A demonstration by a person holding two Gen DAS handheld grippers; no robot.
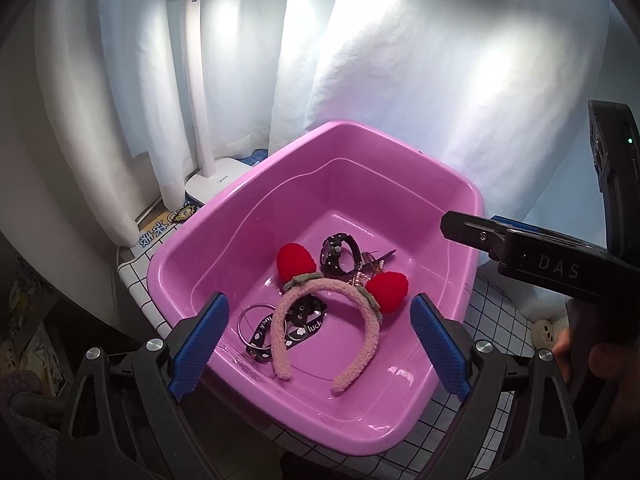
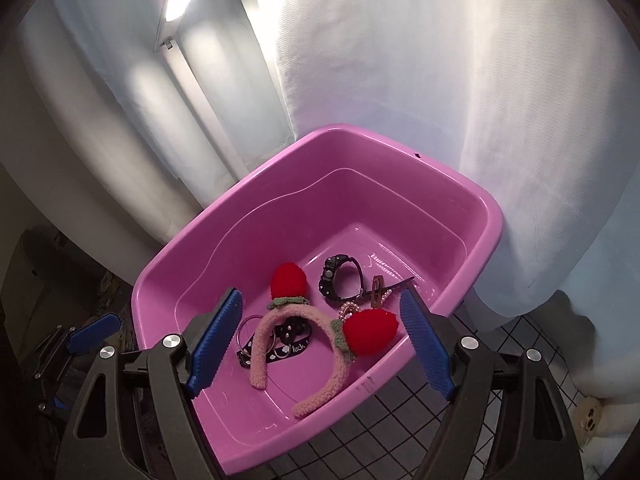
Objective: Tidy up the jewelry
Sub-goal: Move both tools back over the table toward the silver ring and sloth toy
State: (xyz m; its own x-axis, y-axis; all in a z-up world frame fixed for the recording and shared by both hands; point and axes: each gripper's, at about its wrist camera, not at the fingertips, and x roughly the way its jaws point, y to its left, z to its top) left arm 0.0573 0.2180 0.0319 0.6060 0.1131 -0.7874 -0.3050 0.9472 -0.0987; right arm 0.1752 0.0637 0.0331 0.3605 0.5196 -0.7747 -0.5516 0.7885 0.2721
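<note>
Left wrist view: pink plush headband (image 1: 320, 320) with red strawberry ears lies in purple basin (image 1: 248, 216), arch toward basin's far wall, legs toward near rim, dead ahead between left gripper (image 1: 320, 344) pads, spread wide, empty. Right gripper (image 2: 322, 340) likewise spread, empty, hovering over basin's near rim. Black watch (image 2: 340, 280) farther back. Both about equally near.

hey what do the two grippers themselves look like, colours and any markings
Both match: the left gripper and right gripper have black angular plastic arms with silver bolts, tipped by blue textured finger pads. The right one's black body carries grey "DAS" lettering.
</note>
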